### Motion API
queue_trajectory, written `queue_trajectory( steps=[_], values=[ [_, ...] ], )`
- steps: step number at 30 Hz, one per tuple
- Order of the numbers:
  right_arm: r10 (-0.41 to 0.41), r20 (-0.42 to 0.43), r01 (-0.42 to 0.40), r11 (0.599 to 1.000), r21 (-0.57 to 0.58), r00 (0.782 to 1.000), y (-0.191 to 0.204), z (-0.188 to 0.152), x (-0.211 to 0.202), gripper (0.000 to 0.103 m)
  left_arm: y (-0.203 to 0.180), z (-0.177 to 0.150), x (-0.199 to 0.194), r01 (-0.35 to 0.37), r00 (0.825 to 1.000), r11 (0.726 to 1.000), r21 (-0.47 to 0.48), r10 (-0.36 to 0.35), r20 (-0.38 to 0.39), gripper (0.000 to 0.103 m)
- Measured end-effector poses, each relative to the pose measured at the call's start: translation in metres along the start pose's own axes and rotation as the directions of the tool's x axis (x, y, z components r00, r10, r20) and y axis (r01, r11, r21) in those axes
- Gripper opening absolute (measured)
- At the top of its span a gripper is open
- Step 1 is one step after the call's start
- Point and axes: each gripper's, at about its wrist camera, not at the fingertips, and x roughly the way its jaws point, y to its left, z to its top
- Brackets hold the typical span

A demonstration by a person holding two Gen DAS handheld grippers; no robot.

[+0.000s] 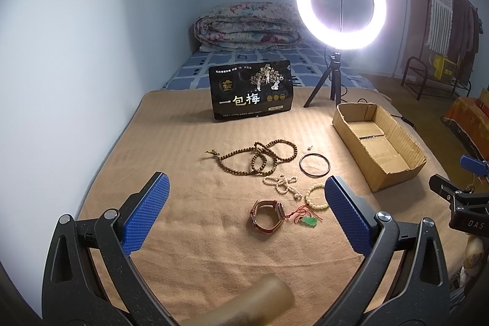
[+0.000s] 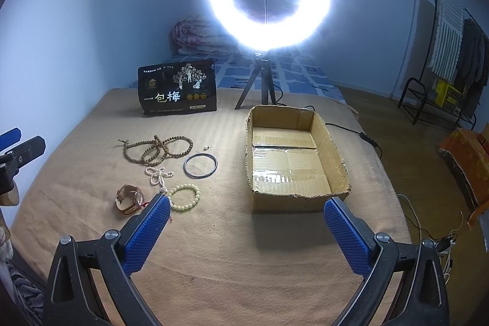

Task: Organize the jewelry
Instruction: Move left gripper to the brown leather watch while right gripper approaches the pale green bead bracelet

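Right up against the left wrist lens there's a blurry tan rounded thing [image 1: 244,301], too out of focus to say what it is. Past that, the left gripper [image 1: 247,197] hangs over the tan towel-like blanket [image 1: 189,249] with its blue textured fingers [image 1: 146,213] spread wide and nothing between them.

The jewelry is all loose on the blanket in one cluster. Closest in is a brown leather-strap watch [image 1: 267,215], and just beside it a green jade-looking pendant on a red cord [image 1: 308,221]. Next to that sits a cream beaded bracelet [image 1: 316,197], partly hidden behind the blue pad on that side. A tangled strand of small white beads [image 1: 281,184] lies just beyond, then a thin dark metal bangle [image 1: 314,163], and a long looped string of brown wooden beads [image 1: 259,156]. There's also a tiny pale piece [image 1: 309,147] near the bangle, too small to make out.

The right gripper [image 2: 247,217] is also wide open and holding nothing, hovering in front of an open shallow cardboard box [image 2: 336,155] with nothing inside. The box sits on the blanket, a little apart from the cluster.

At the back, a black snack pouch with white Chinese lettering [image 1: 252,89] stands upright, with a lit ring light on a small black tripod [image 1: 340,2] close by.
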Motion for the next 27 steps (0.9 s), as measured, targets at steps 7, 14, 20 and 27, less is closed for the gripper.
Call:
queue_trajectory(
  steps=[7,14,20,27],
  values=[
    [0.094,-0.012,-0.094,0.996,-0.011,0.996,0.005,0.001,0.011,0.096,0.003,0.004,0.017,0.005,0.998,1.000,-0.004,-0.005,-0.063,0.103],
    [0.156,-0.084,-0.161,0.986,-0.053,0.984,0.020,0.004,0.035,0.082,0.014,0.005,0.047,0.031,0.984,0.999,-0.041,-0.037,-0.173,0.092],
    [0.219,-0.179,-0.231,0.972,-0.050,0.959,0.034,0.007,0.065,0.073,0.015,-0.008,0.083,0.082,0.943,0.992,-0.100,-0.110,-0.315,0.071],
    [0.257,-0.302,-0.270,0.963,0.000,0.918,0.046,0.002,0.115,0.060,0.015,-0.015,0.117,0.089,0.909,0.988,-0.125,-0.132,-0.396,0.057]
  ],
)
